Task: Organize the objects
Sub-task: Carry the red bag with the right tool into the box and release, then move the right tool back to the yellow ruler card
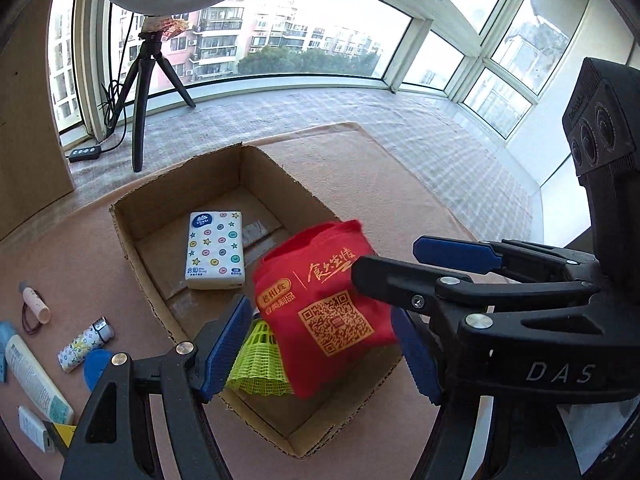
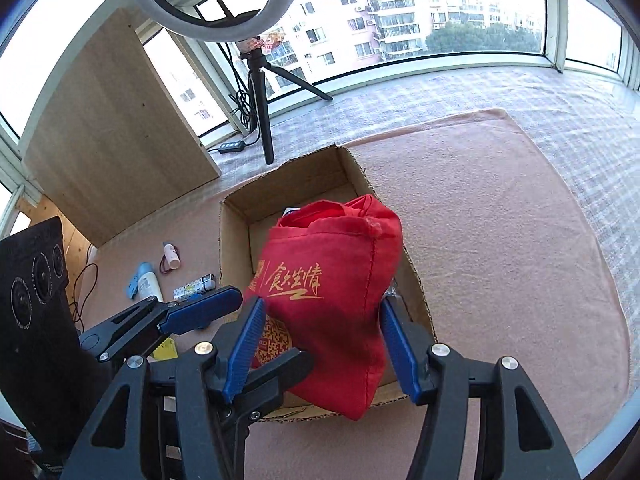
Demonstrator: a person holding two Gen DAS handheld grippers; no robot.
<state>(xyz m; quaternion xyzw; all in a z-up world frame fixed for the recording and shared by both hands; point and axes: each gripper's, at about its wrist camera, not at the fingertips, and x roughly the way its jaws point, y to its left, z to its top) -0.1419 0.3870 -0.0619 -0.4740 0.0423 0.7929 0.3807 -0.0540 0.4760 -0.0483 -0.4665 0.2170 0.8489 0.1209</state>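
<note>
A red cloth bag point(image 1: 324, 316) with gold print and a QR code is in the open cardboard box point(image 1: 132, 216). A white tissue pack point(image 1: 216, 250) and a yellow-green shuttlecock point(image 1: 260, 364) lie in the box too. My left gripper point(image 1: 320, 348) is open, its blue pads either side of the bag's lower part. My right gripper point(image 2: 320, 344) is also open around the red bag point(image 2: 340, 292) above the box point(image 2: 234, 232); its pads look close to the cloth, and contact is unclear. The right gripper's fingers point(image 1: 456, 252) reach in from the right in the left wrist view.
Left of the box on the pink mat lie a small pink bottle point(image 1: 36, 302), a patterned lighter point(image 1: 86, 344), a white tube point(image 1: 36, 380), a blue disc point(image 1: 96, 364) and a white stick point(image 1: 34, 428). A ring light on a tripod point(image 1: 142, 92) stands behind, beside a wooden board point(image 2: 116, 132).
</note>
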